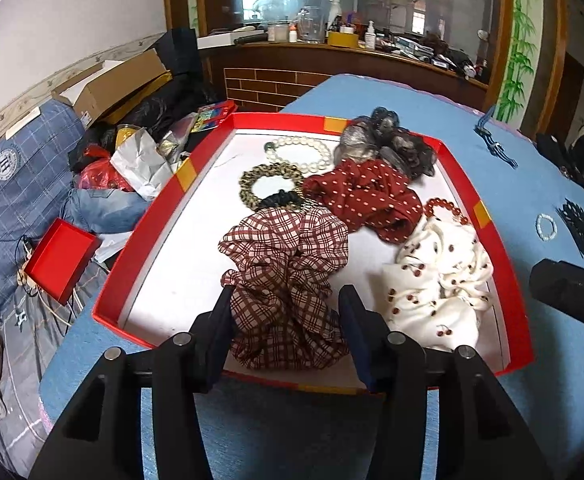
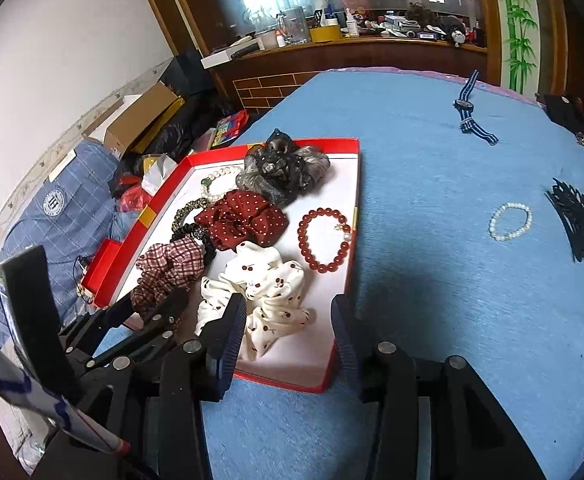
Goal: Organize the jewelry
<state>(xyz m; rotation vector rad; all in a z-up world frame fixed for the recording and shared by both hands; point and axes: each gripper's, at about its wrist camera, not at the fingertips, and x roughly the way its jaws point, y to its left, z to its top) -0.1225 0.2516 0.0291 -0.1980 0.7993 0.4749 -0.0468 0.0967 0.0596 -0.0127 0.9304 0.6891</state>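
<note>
A red tray (image 1: 113,280) with a white floor holds several scrunchies and bracelets. My left gripper (image 1: 286,304) is open at the tray's near edge, and the brown plaid scrunchie (image 1: 288,248) lies on the tray floor between its fingers. The white cherry-print scrunchie (image 2: 268,292) lies to its right, partly between the open fingers of my right gripper (image 2: 288,312), close to the left one. Beyond it rests a red bead bracelet (image 2: 325,268). A red dotted scrunchie (image 1: 364,196), a grey-black scrunchie (image 1: 388,140) and a pearl bracelet (image 1: 316,160) sit farther back.
On the blue tablecloth (image 2: 432,280) to the right of the tray lie a small pearl bracelet (image 2: 492,225), a black hair clip (image 2: 576,220) and a striped-strap watch (image 2: 468,108). A bed with blue bedding, a small red box (image 1: 60,260) and cardboard boxes are off the table's left edge.
</note>
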